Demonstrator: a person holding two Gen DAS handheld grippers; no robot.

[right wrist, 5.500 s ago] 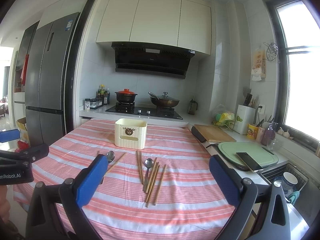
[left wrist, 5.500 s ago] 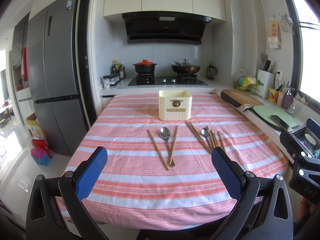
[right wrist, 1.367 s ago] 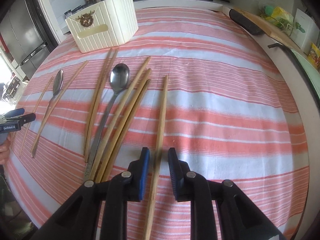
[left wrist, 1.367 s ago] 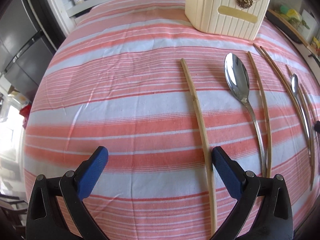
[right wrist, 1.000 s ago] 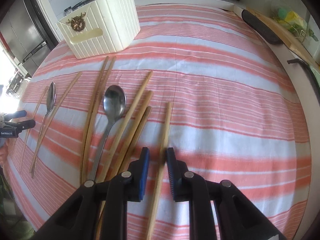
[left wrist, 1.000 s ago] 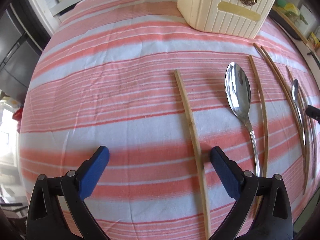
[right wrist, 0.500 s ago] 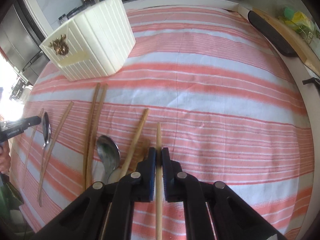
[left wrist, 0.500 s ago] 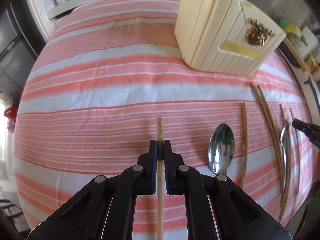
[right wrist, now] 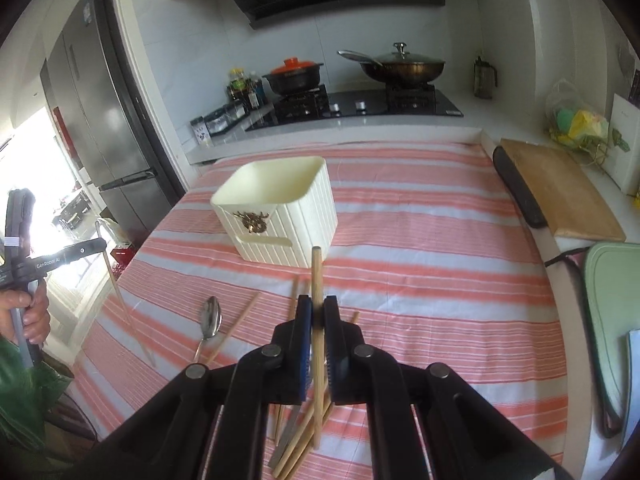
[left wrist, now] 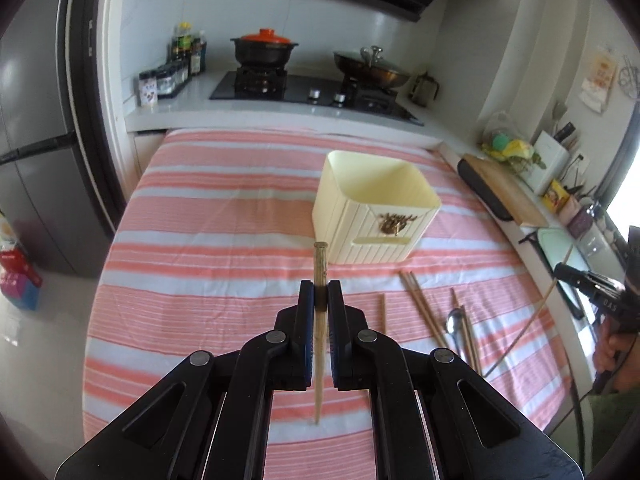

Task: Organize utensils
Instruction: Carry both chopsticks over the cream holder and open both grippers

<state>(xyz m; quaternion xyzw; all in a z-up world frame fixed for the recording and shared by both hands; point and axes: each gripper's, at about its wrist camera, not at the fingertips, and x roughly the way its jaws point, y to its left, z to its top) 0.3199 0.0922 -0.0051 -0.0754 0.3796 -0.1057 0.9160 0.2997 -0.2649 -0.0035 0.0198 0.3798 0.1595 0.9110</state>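
My left gripper (left wrist: 320, 294) is shut on a wooden chopstick (left wrist: 320, 264) and holds it in the air, tip toward the cream utensil box (left wrist: 374, 208). My right gripper (right wrist: 317, 312) is shut on another chopstick (right wrist: 316, 272), also lifted, a little short of the same box (right wrist: 280, 216). Each gripper shows in the other's view, the left one (right wrist: 96, 245) at the left edge and the right one (left wrist: 560, 269) at the right edge. Several chopsticks (left wrist: 424, 308) and a spoon (left wrist: 455, 324) lie on the striped cloth. Another spoon (right wrist: 211, 320) lies left of my right gripper.
The table has a pink and white striped cloth (left wrist: 224, 248). Behind it is a hob with a red-lidded pot (left wrist: 264, 50) and a wok (left wrist: 372, 70). A wooden cutting board (right wrist: 560, 192) lies along the right counter. A fridge (left wrist: 36, 152) stands at the left.
Both grippers have lifted their chopsticks off the cloth and tilted up from looking down at the table to looking level at the box and the hob.
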